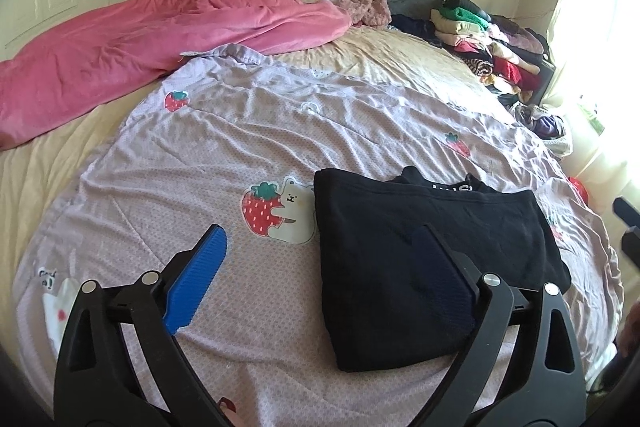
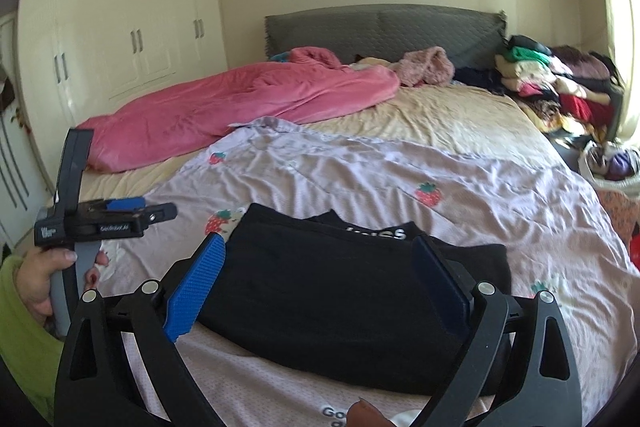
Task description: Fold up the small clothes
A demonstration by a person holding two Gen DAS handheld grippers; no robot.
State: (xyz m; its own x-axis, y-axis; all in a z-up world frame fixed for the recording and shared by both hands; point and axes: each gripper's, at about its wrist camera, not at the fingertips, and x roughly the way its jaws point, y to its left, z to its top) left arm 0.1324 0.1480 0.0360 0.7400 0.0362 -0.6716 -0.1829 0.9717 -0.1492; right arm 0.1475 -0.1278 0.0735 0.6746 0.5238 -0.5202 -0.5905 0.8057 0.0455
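— Right, where does the garment lie?
— Flat on the lilac strawberry-print sheet (image 1: 224, 147), a black folded garment (image 1: 420, 267) with white lettering at its far edge, roughly rectangular, beside the strawberry-and-bear patch (image 1: 276, 211).
— And the left gripper (image 1: 320, 267)?
— Spread wide, nothing between its blue pads (image 1: 196, 279); the right-hand pad sits over the dark cloth, but whether it touches is unclear. From the right wrist view it hangs off to the garment's left, held in a hand (image 2: 38, 283) with a green sleeve.
— The right gripper (image 2: 320, 291)?
— Also splayed, gripping nothing, the black cloth lying between and beyond its fingers.
— Anything further back?
— A pink duvet (image 1: 160, 39) bunched along the far left of the bed, a grey headboard (image 2: 380, 27), and a heap of clothes (image 2: 560, 83) at the far right corner.
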